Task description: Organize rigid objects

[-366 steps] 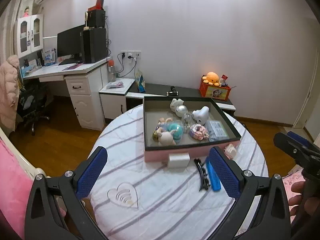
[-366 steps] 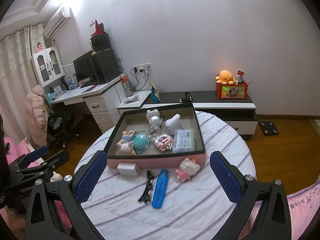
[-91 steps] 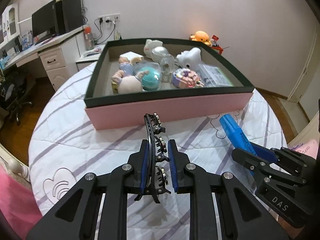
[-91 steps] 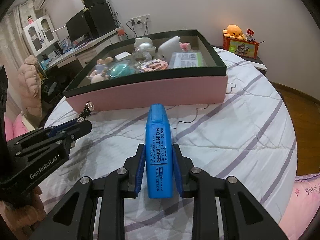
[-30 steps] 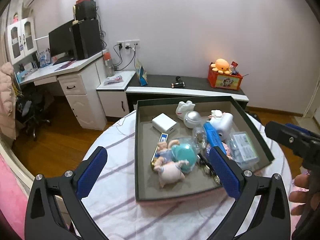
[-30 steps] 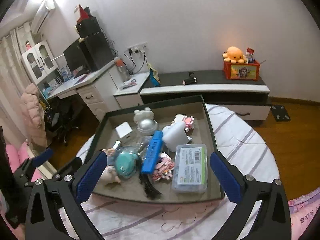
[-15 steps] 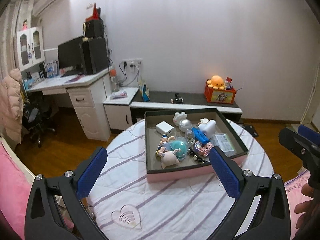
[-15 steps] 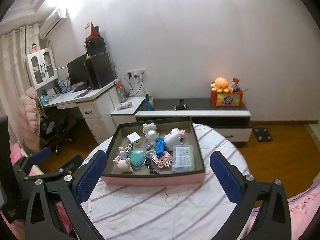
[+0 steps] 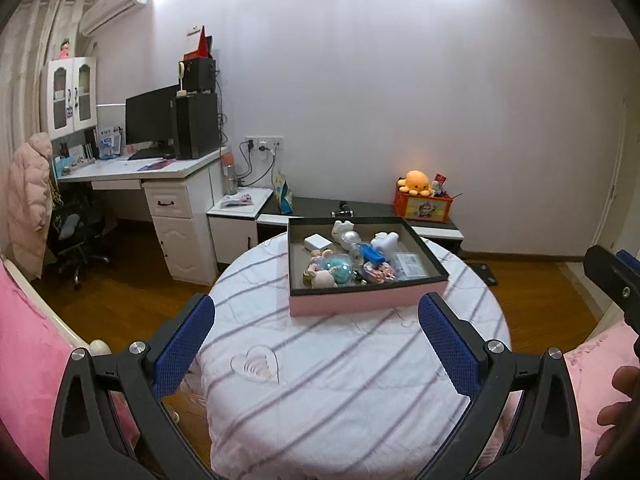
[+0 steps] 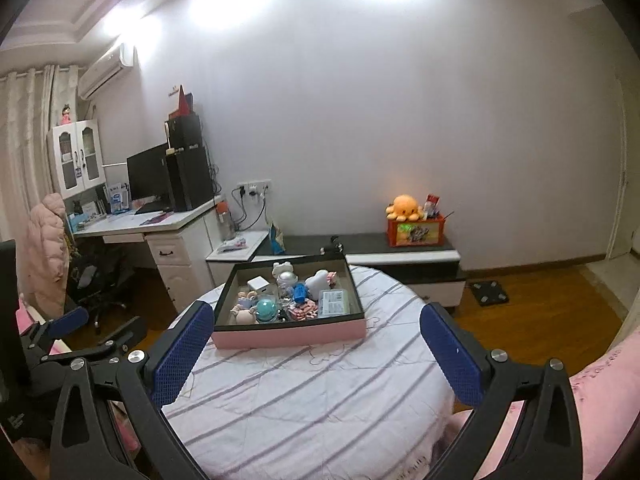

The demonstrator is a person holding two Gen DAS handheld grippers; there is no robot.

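Note:
A pink box with a dark rim sits at the far side of the round table. Inside lie the blue marker, a white cube, a teal ball, small figurines and a clear case. My left gripper is open and held back over the near table edge, holding nothing. My right gripper is open too, equally far back and bare. The hair clip is hard to make out among the box contents.
The table has a striped white cloth with a heart patch. A white desk with a monitor stands at the left, a low dark cabinet with an orange plush box behind. Pink bedding flanks both sides. A hand shows at the right.
Both grippers have pulled farther back and up from the box, so the table and box look smaller. Both stay open. The box contents have not moved.

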